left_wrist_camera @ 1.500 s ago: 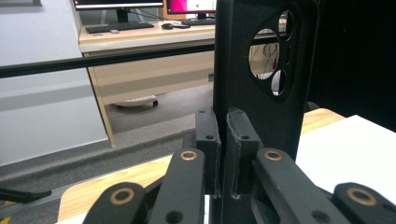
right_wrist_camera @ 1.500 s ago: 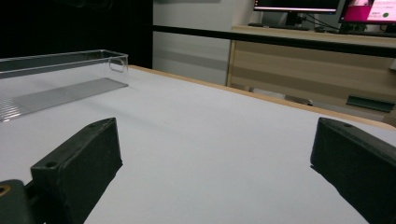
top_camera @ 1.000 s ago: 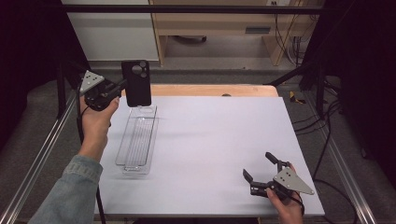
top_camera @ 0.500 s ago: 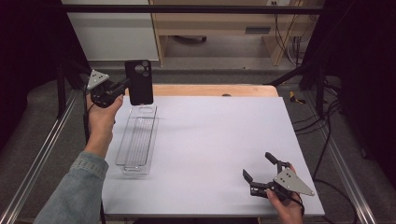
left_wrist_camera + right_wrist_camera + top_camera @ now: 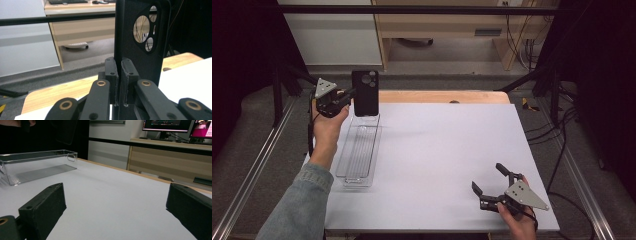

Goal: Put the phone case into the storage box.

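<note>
Jaws of the left gripper [image 5: 348, 94] are pinched tight on one long edge of a black phone case [image 5: 365, 92], which hangs upright in the air with its camera cutout at the top, just above the far end of the clear plastic tray [image 5: 347, 176]; in the left gripper view the pads [image 5: 111, 72] clamp the case's thin wall from both sides. Judging by this pose, the step is to set the case down into the tray, and doing it well means lining the case's length up with the tray's long axis before lowering, since the tray is narrow and its walls would catch a crooked corner. Tilting the case flat first would let it slide in without scraping. Along the far side, the white table [image 5: 452, 145] ends close behind the tray, so any drift should go toward the person. Open surface lies to the tray's right. Well apart, near the front right corner, the right gripper [image 5: 492, 185] rests with its jaws spread wide and nothing between them.
</note>
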`<state>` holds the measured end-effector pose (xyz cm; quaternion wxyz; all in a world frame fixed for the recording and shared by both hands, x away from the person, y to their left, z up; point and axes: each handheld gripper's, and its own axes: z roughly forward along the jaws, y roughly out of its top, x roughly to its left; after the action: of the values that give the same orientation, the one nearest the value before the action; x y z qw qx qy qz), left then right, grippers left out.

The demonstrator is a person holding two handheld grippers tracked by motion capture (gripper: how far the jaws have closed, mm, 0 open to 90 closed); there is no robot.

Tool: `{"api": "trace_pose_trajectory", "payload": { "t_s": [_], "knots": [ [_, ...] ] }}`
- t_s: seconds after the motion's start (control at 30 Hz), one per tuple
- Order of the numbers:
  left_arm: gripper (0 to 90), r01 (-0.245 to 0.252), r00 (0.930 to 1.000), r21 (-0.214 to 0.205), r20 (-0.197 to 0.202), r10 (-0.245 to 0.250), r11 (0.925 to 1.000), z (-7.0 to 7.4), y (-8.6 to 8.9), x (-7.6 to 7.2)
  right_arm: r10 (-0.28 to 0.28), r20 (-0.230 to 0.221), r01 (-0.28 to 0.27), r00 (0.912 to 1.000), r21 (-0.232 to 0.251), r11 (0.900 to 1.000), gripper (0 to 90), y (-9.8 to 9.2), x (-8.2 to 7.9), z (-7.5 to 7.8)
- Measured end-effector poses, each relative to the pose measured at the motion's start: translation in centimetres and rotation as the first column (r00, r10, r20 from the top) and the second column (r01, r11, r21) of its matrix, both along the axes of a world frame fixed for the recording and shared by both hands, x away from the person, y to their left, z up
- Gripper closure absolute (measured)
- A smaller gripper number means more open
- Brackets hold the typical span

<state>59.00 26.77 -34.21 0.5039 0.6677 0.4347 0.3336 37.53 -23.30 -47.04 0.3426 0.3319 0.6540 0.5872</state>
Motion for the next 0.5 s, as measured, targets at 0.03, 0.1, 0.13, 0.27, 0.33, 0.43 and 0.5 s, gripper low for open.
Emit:
{"api": "trace_pose_trajectory", "payload": {
  "t_s": [0.03,0.1,0.13,0.27,0.33,0.43,0.5],
  "knots": [
    [84.8,-0.002,1.0000,-0.001,-0.001,0.002,1.0000,-0.1,0.0,0.0,-0.001,0.000,0.001,1.0000,0.000,1.0000,3.0,0.0,0.0,0.0],
    [84.8,-0.008,0.9999,-0.003,-0.010,0.008,1.0000,-0.2,-0.1,-0.1,-0.003,0.003,0.003,1.0000,0.002,1.0000,3.0,0.0,0.0,0.0],
    [84.8,-0.008,0.9998,-0.002,-0.016,0.008,1.0000,-0.4,-0.1,0.0,-0.004,0.004,0.004,1.0000,0.001,1.0000,3.0,-0.1,0.0,0.0],
    [84.8,-0.007,0.9996,0.005,-0.026,0.007,1.0000,-0.8,-0.1,0.1,-0.011,0.008,0.011,0.9999,0.009,0.9999,3.2,-0.2,0.0,0.1],
    [84.8,-0.016,0.9993,0.015,-0.032,0.017,0.9998,-1.0,0.1,0.1,-0.012,0.009,0.012,0.9999,0.010,0.9999,3.2,-0.3,0.0,0.1],
    [84.8,-0.024,0.9988,0.019,-0.041,0.025,0.9995,-1.3,0.2,0.2,-0.011,0.008,0.011,0.9999,0.012,0.9999,3.2,-0.3,0.0,0.1],
    [84.8,-0.025,0.9986,0.027,-0.046,0.026,0.9993,-1.5,0.3,0.2,-0.012,0.007,0.012,0.9999,0.011,0.9999,3.2,-0.3,0.0,0.1]
  ]
}}
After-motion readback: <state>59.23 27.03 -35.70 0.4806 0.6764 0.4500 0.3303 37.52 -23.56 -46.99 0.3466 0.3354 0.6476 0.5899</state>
